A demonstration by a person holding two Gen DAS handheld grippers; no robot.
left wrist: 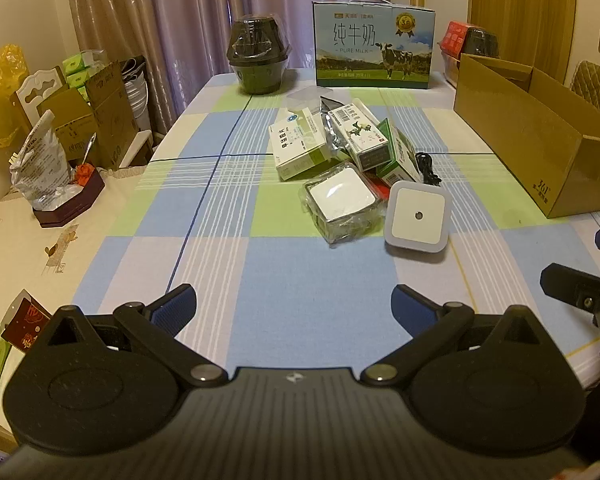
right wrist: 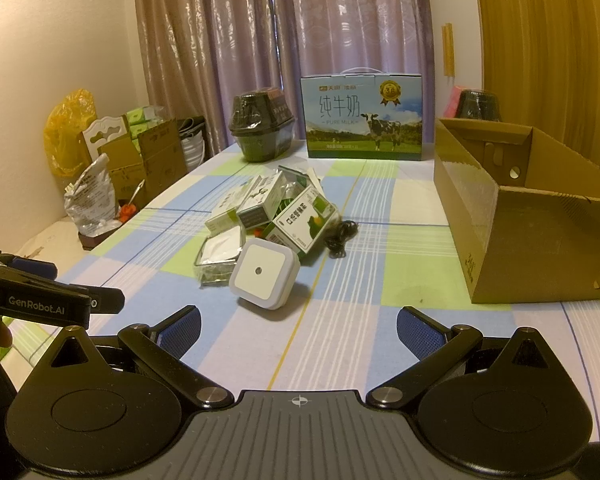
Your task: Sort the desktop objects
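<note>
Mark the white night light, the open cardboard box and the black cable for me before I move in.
white night light [right wrist: 265, 272], right wrist view, on its square front face near the sensor.
open cardboard box [right wrist: 540, 248], right wrist view, on its near outer wall.
black cable [right wrist: 342, 236], right wrist view, on the coiled bundle.

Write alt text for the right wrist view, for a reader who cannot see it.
The open right gripper hovers empty over a checked tablecloth, facing a white square night light at the front of a pile of small boxes. An open cardboard box stands to the right, a milk carton behind.
</note>
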